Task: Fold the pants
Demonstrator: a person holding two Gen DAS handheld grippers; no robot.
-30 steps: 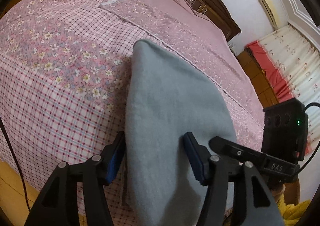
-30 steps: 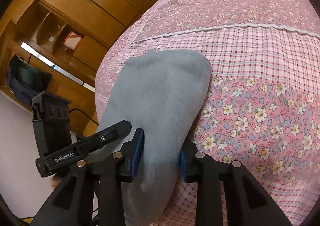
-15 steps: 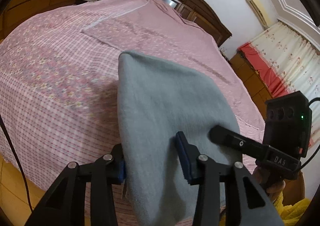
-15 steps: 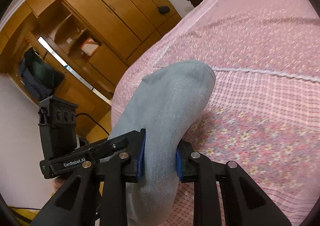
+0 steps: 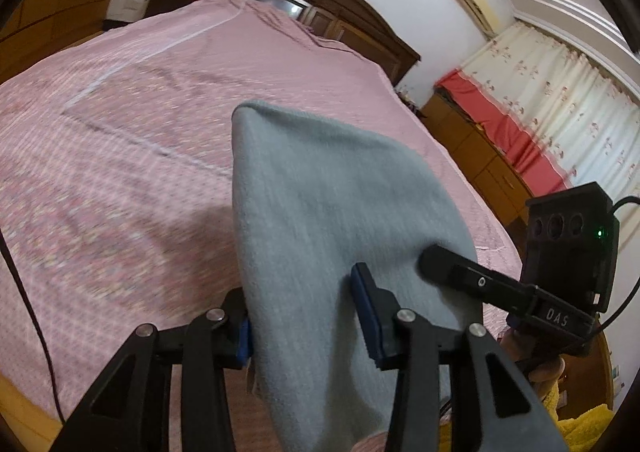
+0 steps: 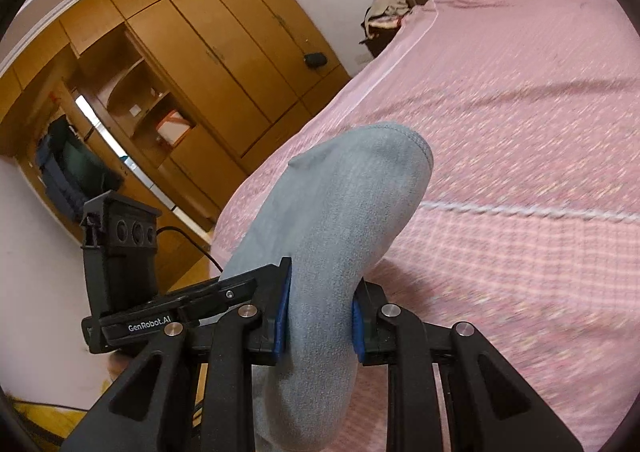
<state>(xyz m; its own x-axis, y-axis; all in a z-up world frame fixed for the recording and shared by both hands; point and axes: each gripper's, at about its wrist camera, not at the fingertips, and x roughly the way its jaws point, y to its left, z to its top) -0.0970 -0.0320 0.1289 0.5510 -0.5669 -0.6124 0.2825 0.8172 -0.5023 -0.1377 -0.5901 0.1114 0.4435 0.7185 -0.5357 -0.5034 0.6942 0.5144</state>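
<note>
The grey-blue pants [image 5: 320, 219] hang folded between both grippers, lifted above the pink bed [image 5: 120, 123]. My left gripper [image 5: 304, 316] is shut on the near part of the pants, the cloth bunched between its blue pads. My right gripper [image 6: 320, 316] is shut on the pants [image 6: 344, 211] too, with the folded end arching up in front of it. The right gripper's body [image 5: 560, 264] shows at the right of the left wrist view. The left gripper's body [image 6: 120, 260] shows at the left of the right wrist view.
The pink checked and flowered bedspread [image 6: 520, 171] fills the space ahead. A dark wooden headboard [image 5: 320, 7] stands at the far end. A wooden wardrobe [image 6: 180, 63] lines the left wall, and curtains [image 5: 560, 107] with a low cabinet stand on the right.
Both grippers have risen with the pants held in them. The folded pants have come up off the bedspread and the view has tilted up toward the headboard and walls.
</note>
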